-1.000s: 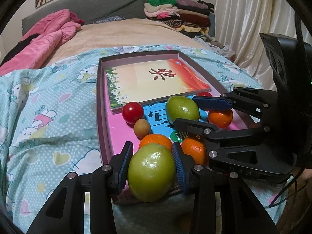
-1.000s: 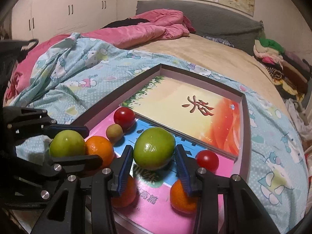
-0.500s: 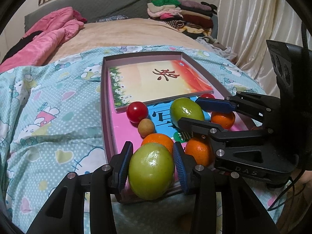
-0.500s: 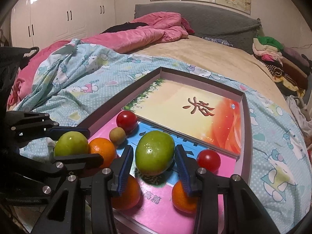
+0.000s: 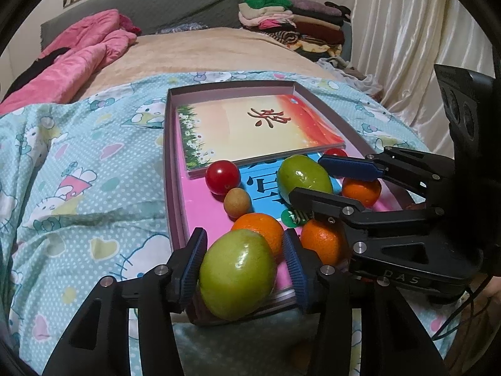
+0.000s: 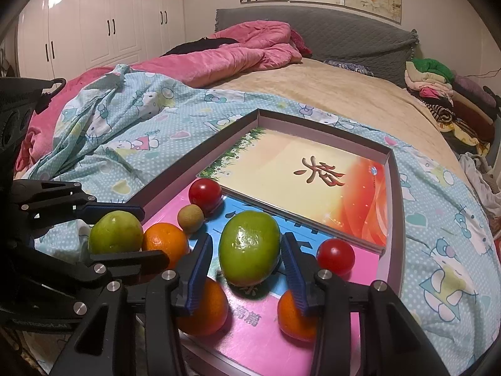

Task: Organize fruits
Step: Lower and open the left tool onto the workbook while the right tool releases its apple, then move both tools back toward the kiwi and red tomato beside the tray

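Note:
A shallow box tray [image 5: 170, 144] lies on the bed, also in the right wrist view [image 6: 395, 194]. My left gripper [image 5: 244, 263] is shut on a green fruit [image 5: 238, 274] at the tray's near edge. My right gripper [image 6: 247, 269] is shut on a second green fruit [image 6: 249, 252], held above the tray's pink and blue sheet. In the tray lie three oranges [image 5: 258, 228] [image 5: 321, 241] [image 5: 361, 189], two red tomatoes [image 5: 222, 177] [image 6: 335, 257] and a small tan fruit [image 5: 237, 201].
A book with a red character [image 5: 266, 128] fills the tray's far half. The tray rests on a blue cartoon-print sheet [image 5: 78, 172]. A pink quilt [image 5: 78, 59] lies at the back left, folded clothes [image 5: 291, 22] at the back right, curtains [image 5: 407, 47] to the right.
Both grippers have lifted and drawn back a little with their green fruits still held. The fruits in the tray have not moved.

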### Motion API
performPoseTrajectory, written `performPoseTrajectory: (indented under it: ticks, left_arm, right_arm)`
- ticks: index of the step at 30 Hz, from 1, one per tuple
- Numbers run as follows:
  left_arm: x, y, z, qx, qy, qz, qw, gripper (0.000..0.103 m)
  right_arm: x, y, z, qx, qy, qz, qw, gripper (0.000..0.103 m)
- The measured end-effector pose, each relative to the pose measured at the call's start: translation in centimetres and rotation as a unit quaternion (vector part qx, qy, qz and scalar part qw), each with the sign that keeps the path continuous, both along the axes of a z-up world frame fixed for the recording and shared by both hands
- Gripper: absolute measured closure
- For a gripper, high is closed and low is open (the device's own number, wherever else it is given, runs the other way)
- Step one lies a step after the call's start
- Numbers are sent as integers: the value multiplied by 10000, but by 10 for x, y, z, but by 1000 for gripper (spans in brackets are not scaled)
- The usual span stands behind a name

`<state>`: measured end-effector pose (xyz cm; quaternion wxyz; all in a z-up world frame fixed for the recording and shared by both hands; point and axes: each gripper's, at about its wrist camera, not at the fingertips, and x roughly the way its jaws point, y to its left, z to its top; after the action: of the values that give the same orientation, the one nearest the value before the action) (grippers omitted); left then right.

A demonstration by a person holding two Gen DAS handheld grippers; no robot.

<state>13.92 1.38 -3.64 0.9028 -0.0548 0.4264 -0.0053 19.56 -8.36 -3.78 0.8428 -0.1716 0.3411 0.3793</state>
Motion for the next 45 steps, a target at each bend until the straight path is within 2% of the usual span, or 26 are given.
performPoseTrajectory:
  ticks: [7, 24, 26, 28, 29, 43, 45]
  left_arm:
    - [-2, 2, 1, 19, 12, 67, 10000, 45]
    - [-6, 6, 8, 21, -124, 162, 9998, 44]
    - [-8, 7, 10, 7, -162, 173, 9997, 43]
    - [-9, 8, 12, -9, -206, 204, 9996, 34]
    - [-10, 8, 14, -28, -241, 214, 9995, 34]
    - [-15, 10, 21, 1, -345, 349, 9988, 32]
    - [-17, 12, 23, -45, -375, 383, 9985, 31]
  right_arm:
    - [-1, -2, 3, 69, 5, -47, 10000, 55]
    - [-4, -6, 8, 201, -42, -113, 9997, 53]
    - [-4, -8, 10, 254, -43, -166, 9995, 48]
    - [-3, -10, 12, 328, -56, -226, 9992, 44]
    - [-3, -11, 13, 358, -54, -250, 9990, 44]
    - [-2, -24, 24, 621, -229, -604, 9960, 31]
    - [-4, -27, 28, 681, -260, -629, 9954, 26]
